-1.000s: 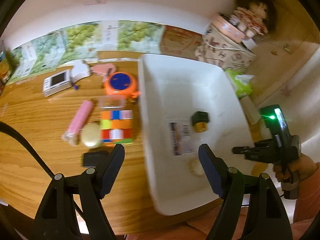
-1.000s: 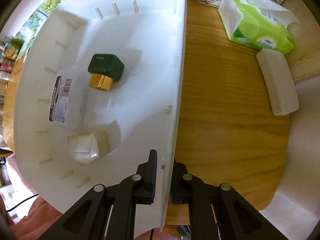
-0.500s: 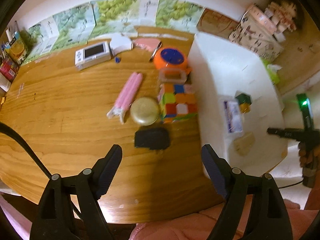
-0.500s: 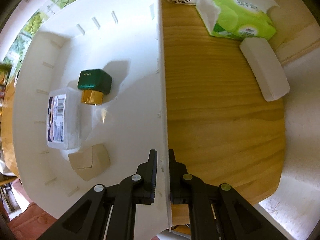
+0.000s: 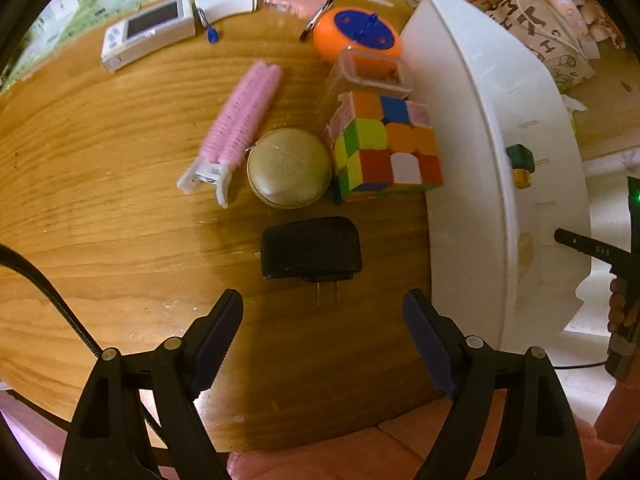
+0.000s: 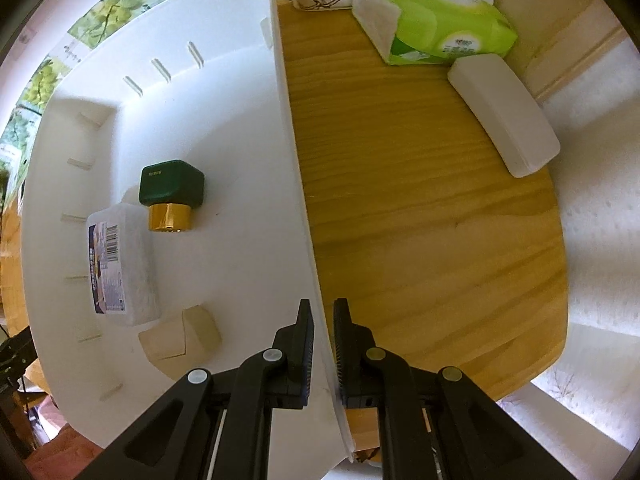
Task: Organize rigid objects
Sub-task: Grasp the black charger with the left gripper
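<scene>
A black plug adapter (image 5: 311, 249) lies flat on the wooden table, prongs toward me. My left gripper (image 5: 323, 307) hangs just above and in front of it, jaws opening, nothing between them. Behind the adapter sit a gold round case (image 5: 289, 167), a colour cube (image 5: 386, 147), a pink hair roller (image 5: 236, 128), a clear box (image 5: 370, 70) and an orange round toy (image 5: 357, 35). My right gripper (image 6: 322, 322) is shut on the right rim of the white bin (image 6: 292, 128). Inside the bin lie a green-capped bottle (image 6: 172, 194), a labelled clear box (image 6: 120, 266) and a beige block (image 6: 182, 336).
A white handheld device (image 5: 150, 34) and a white clip (image 5: 226, 0) lie at the table's far side. A green tissue pack (image 6: 434, 14) and a white case (image 6: 504, 116) lie right of the bin. The table's front edge (image 5: 300, 436) runs just below the left gripper.
The left gripper swung away from the bin, tilted down and dropped over the loose items, its jaws spreading wider. The right gripper kept its grip on the rim while rolling, so the bin looks turned.
</scene>
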A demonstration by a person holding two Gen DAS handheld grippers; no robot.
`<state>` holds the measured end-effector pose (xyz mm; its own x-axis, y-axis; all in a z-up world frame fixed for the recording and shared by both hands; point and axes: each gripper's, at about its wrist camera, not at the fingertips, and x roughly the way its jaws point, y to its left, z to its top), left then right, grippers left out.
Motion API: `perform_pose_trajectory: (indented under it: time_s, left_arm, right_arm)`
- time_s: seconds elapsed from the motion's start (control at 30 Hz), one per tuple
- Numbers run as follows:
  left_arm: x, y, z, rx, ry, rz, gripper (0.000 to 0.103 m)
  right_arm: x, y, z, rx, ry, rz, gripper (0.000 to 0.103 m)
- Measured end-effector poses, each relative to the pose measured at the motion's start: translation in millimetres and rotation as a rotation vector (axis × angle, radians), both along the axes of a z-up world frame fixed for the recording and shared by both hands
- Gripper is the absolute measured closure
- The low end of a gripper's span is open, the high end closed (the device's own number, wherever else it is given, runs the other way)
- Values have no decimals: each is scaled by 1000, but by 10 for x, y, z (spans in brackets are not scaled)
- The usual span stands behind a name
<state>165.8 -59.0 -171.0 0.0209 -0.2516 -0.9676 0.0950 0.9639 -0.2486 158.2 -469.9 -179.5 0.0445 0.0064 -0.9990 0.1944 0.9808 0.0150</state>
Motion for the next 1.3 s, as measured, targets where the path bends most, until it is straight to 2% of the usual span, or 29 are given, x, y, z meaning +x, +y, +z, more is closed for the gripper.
perform_pose_trajectory:
  time_s: [0.43,0.53,0.83,0.9,1.07,1.3]
  left_arm:
    - [241,61,-327,13,85,0,15]
    - [291,53,-334,0,83,2,13]
    - [493,-3,-338,40,75,-31,15]
    - [528,-72,-326,51,74,-40,16]
    - [500,-184,-268,33,57,-31,37]
    - [386,-113,-243,23,61,12,37]
  right_arm:
    - [72,-9,0,-14,26,-55,90]
    - [104,11,16,-19,33,-60,90]
    - [144,18,-27,-16,40,-70,90]
    - [137,27,-42,-18,41,-68,90]
    - [130,61,-66,-23,42,-51,90]
    - [106,127,-106,-31,41,-26,90]
